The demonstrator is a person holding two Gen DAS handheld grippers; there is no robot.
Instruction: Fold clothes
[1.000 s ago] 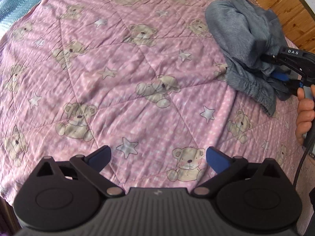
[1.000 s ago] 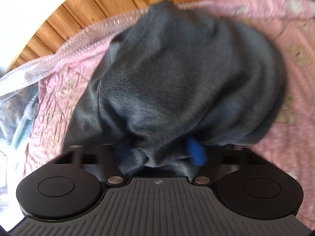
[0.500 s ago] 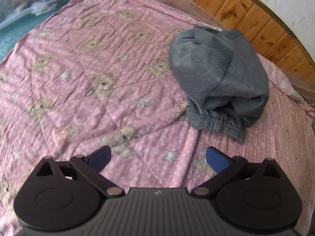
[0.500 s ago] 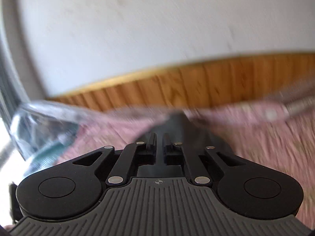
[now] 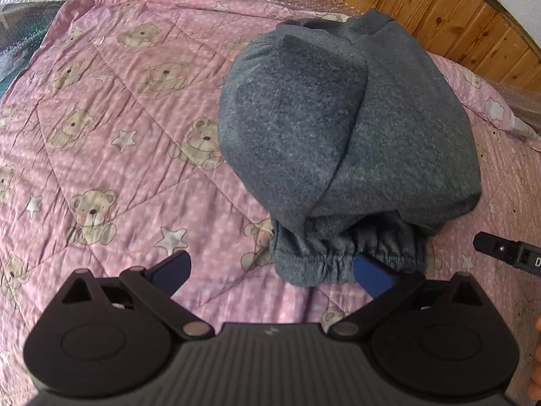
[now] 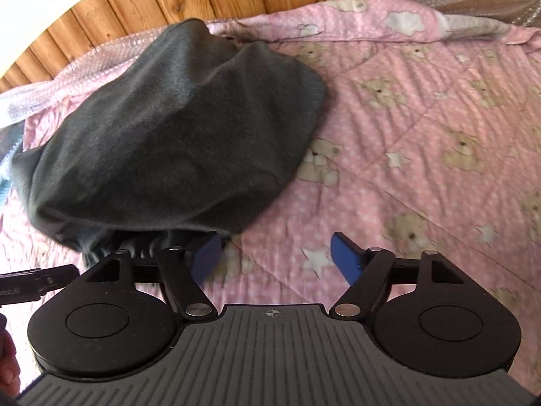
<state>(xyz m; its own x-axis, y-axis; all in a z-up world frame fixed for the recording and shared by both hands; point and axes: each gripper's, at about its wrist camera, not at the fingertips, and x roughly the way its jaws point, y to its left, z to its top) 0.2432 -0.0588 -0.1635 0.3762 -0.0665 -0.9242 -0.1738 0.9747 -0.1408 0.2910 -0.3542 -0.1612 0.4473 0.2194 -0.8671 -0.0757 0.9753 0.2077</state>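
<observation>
Pink teddy-bear quilt (image 5: 142, 176) lay under me; grey folded sweatpants (image 5: 338, 128) sat bundled near its far edge, my left gripper (image 5: 270, 267) and right gripper (image 6: 275, 257) both spread wide, empty.

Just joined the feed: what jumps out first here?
A bunched grey garment lies on the pink teddy-bear quilt near the wood-panelled wall, its elastic cuff facing the left gripper. Both the left and the right gripper hold nothing, jaws open.
</observation>
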